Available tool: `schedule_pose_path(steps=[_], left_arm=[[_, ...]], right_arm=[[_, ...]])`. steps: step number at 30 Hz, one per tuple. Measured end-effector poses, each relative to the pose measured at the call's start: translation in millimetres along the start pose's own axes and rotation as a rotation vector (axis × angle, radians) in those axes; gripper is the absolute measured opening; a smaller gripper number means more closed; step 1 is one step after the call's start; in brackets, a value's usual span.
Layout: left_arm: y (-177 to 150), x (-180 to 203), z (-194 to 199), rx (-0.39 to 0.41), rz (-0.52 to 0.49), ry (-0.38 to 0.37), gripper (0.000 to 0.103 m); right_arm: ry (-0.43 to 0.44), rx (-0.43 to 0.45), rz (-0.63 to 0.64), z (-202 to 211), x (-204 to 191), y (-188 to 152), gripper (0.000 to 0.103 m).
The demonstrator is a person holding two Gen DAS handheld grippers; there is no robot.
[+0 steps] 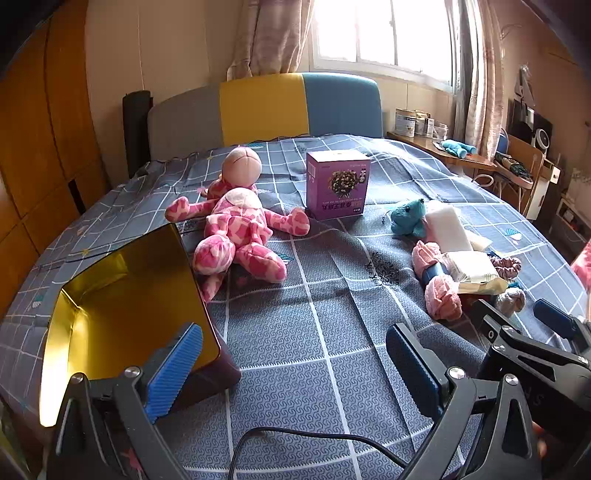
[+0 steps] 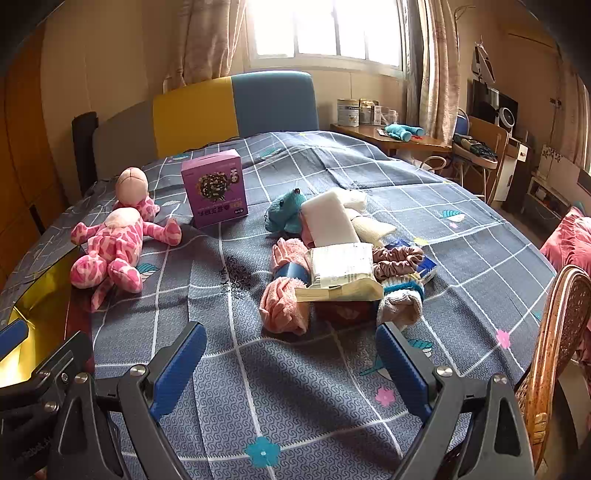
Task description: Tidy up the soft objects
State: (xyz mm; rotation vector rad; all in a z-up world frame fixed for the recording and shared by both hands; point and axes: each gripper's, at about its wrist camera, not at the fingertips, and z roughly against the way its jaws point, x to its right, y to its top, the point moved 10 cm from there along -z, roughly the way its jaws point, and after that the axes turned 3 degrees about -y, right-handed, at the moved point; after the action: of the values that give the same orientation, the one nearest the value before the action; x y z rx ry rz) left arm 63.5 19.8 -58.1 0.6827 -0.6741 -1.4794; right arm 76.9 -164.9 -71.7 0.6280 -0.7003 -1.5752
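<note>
Purple box (image 2: 215,190) upright mid-bed, wooden desk (image 2: 391,138) w/ cans by window (image 2: 328,31)

Two black plastic claws, left claw (image 1: 293,363) and right claw (image 2: 291,363). Blue ribbed pads (image 1: 173,373) on each finger. Shiny silver screws (image 2: 443,371) at the joints. Thin black cable (image 1: 314,439) looping under the left one.

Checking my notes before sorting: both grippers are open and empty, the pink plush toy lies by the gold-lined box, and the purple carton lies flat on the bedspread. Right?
Not quite. The purple carton stands upright on the bedspread, as the right wrist view shows. The rest holds: left gripper and right gripper are open and empty, and the pink plush toy lies by the gold-lined box.
</note>
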Motion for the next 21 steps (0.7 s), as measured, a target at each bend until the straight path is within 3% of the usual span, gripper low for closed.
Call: schedule_pose_path(steps=[21], left_arm=[[-2.8,0.3,0.9,-0.011,0.013,-0.011,0.1]], right_arm=[[0.004,-0.003,0.005,0.6,-0.8,-0.9,0.095]])
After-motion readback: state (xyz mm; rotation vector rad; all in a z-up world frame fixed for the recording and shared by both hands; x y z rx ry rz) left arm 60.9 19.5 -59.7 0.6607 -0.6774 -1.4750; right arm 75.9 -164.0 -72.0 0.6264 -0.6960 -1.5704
